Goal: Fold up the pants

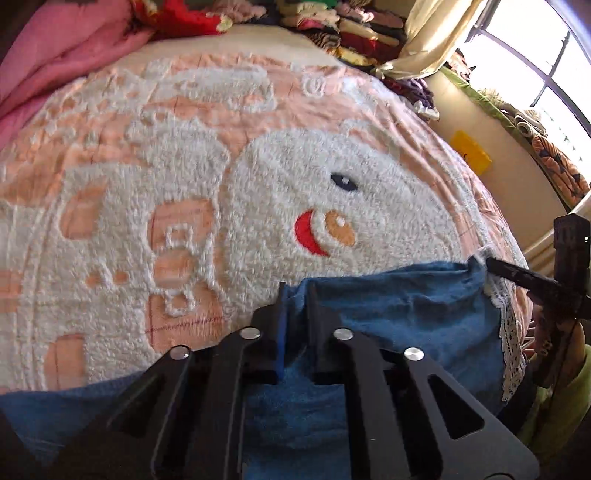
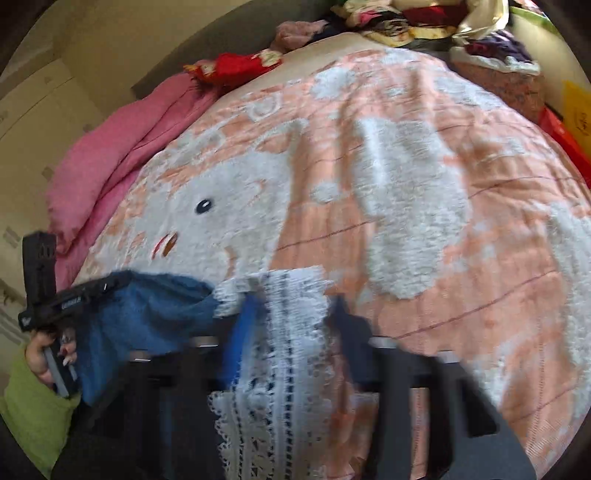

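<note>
Jaws of the left gripper [image 1: 295,295] are pinched on a fold of the blue pants [image 1: 399,306] near its top edge, fabric bunched between the two black fingers. Jaws of the right gripper [image 2: 295,306] look wider apart, with the white lace trim [image 2: 284,369] of the pants running between them; blur makes it impossible to tell if they actually clamp it. Pants hang between the two grippers over the near edge of the bed, stretched across in the left wrist view from the left jaws to the right gripper [image 1: 517,275] at the far right. Lace trim [image 1: 511,343] hangs down the right side. Peach and white bedspread [image 1: 258,166] with a cartoon face covers the bed. Pink quilt [image 2: 110,155] lies along the far left side, piled clothes [image 1: 351,26] at the head. Left hand [image 2: 48,358] with green sleeve shows in the right wrist view.
</note>
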A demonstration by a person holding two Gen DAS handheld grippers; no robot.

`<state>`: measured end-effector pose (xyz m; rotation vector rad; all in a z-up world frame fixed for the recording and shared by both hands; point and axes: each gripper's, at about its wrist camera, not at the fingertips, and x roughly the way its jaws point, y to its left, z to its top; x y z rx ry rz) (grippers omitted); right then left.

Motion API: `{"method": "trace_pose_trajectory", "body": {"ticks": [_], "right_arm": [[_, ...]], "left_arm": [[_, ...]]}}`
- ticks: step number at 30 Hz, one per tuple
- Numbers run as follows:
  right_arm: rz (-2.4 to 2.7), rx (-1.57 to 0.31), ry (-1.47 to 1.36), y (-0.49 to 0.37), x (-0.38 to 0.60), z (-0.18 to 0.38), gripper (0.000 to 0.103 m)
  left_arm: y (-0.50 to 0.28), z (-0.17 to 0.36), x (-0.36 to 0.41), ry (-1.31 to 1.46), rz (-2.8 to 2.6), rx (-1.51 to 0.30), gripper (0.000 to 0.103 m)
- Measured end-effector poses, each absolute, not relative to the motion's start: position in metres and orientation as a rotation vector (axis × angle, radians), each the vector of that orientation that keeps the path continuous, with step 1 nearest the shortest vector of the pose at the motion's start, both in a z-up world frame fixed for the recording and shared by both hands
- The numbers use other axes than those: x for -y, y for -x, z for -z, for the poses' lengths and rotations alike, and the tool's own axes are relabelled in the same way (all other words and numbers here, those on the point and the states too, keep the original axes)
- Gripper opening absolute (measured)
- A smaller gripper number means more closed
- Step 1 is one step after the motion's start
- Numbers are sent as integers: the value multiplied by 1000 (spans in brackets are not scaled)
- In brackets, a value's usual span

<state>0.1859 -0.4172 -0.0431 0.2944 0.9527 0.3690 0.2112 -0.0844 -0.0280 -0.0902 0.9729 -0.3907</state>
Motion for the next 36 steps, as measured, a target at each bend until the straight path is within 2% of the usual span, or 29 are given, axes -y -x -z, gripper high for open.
{"method": "trace_pose_trajectory", "body": {"ticks": [3,6,8,9,10,11,13,14,16,23,27,32,33,34,36], "right_arm": [[-345,-886,-301,-175,421,37,18],[-329,-875,-324,-172,425,40,19],[-320,-912,-300,-175,420,46,23],[-324,-916,-297,-177,420,46,29],[-320,-916,-295,-178,420,46,43],[-311,-921,-292,-179,420,47,49],[-317,-946,-286,-183,418,52,50],[-317,-952,-274,-183,415,53,49],[-357,-960,-249,-183,408,54,19],[-326,-853,-174,-185,410,11,16],[-277,-896,-60,-202,395,25,16],[-245,-934,-96,-205,399,51,25],[-236,-925,-96,-204,400,49,35],[-215,-908,-95,-202,403,46,43],[-201,-882,-123,-198,408,39,45]], "left_arm": [[-208,20,81,89,381,-909,2],[-213,35,80,96,371,-949,2],[-215,45,81,104,372,-976,3],[-215,48,79,118,373,-978,4],[-214,48,77,128,374,-976,5],[-214,48,76,137,376,-975,7],[-213,48,74,143,376,-980,9],[-212,49,76,123,373,-988,9],[-210,47,84,62,354,-988,4],[-214,19,99,-18,309,-903,1],[-224,38,102,-39,265,-917,1],[-223,50,96,-19,260,-912,4],[-223,48,93,-6,261,-911,6],[-222,45,91,9,259,-909,12],[-216,36,86,28,252,-891,26]]}}
